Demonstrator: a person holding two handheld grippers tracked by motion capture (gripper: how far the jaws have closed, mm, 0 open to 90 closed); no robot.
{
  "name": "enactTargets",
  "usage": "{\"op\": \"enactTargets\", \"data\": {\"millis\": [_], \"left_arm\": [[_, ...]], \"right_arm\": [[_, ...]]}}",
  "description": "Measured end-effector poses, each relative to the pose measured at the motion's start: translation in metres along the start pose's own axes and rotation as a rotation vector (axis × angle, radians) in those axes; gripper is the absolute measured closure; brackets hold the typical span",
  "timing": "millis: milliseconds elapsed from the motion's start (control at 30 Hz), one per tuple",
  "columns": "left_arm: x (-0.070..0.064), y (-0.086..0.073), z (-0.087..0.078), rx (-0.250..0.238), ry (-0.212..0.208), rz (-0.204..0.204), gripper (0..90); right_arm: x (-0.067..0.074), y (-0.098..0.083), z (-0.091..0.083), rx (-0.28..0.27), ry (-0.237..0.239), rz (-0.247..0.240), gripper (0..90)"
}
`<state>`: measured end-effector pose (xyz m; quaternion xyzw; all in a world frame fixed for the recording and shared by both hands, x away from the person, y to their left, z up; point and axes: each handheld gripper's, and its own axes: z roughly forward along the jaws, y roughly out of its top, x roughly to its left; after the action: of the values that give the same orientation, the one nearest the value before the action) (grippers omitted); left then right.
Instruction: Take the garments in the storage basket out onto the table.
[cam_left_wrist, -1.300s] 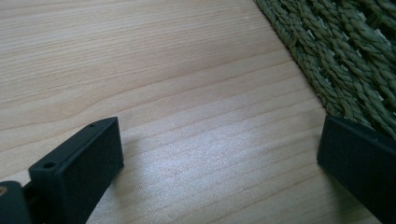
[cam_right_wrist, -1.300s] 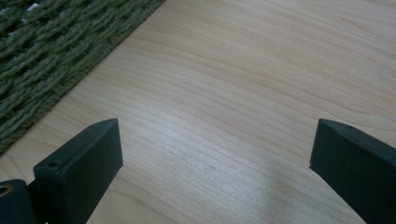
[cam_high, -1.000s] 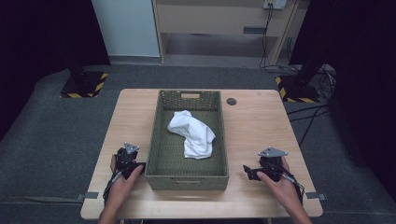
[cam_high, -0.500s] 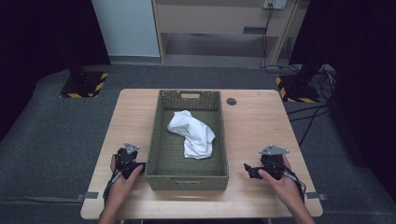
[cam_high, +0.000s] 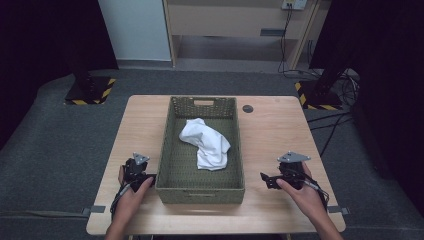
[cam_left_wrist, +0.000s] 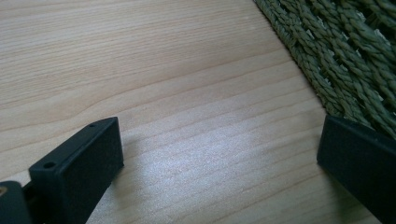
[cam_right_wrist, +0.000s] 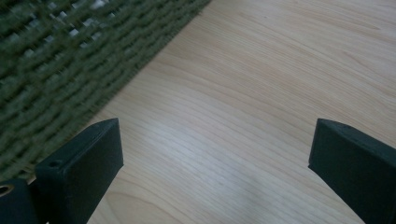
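Both of your grippers rest low on the wooden surface (cam_high: 280, 130), one on each side of the woven basket (cam_high: 172, 150), and the crumpled white cloth (cam_high: 206, 142) lies inside it, toward the middle and slightly to the far side. The left gripper (cam_high: 138, 172) sits just beside the basket's left wall near the front corner; the right gripper (cam_high: 272, 180) is a little farther from the right wall. Both sets of jaws are spread wide with nothing between them.

The step in hand looks like a reach for the cloth. Lift a gripper clear of the rim first, since the walls are tall and the weave could catch a jaw tip. Come down over the cloth from above, keep the jaws spread until they straddle a raised fold, then close on a thick bunch, not a thin edge, so the fabric doesn't slip out. Pick the high ridge near the cloth's upper left, where it is puffed up. Avoid pressing into the basket floor.

The high view gives you the whole layout: cloth, basket, both hands. The left gripper view (cam_left_wrist: 210, 154) adds what the high view cannot resolve: bare wood grain between the jaws and the basket's braided wall close at the upper right. The right gripper view (cam_right_wrist: 210, 158) shows the same weave at its upper left, blurred.
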<state>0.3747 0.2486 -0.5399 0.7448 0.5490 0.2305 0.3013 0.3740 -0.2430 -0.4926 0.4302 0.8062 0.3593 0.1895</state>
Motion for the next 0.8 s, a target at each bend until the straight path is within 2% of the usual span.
{"op": "enactTargets", "data": {"millis": [67, 267, 367, 400, 800], "left_arm": [[0.000, 0.000, 0.000, 0.000, 0.000, 0.000, 0.0], [0.000, 0.000, 0.000, 0.000, 0.000, 0.000, 0.0], [0.000, 0.000, 0.000, 0.000, 0.000, 0.000, 0.0], [0.000, 0.000, 0.000, 0.000, 0.000, 0.000, 0.0], [0.000, 0.000, 0.000, 0.000, 0.000, 0.000, 0.0]], "right_arm": [[0.002, 0.003, 0.000, -0.001, 0.001, -0.006, 2.6], [0.012, 0.026, -0.004, -0.009, 0.000, -0.076, 2.7], [0.014, 0.032, -0.004, -0.009, 0.002, -0.092, 2.8], [0.016, 0.038, -0.005, -0.006, -0.005, -0.115, 2.8], [0.019, 0.056, -0.014, -0.004, -0.011, -0.151, 2.8]]}}
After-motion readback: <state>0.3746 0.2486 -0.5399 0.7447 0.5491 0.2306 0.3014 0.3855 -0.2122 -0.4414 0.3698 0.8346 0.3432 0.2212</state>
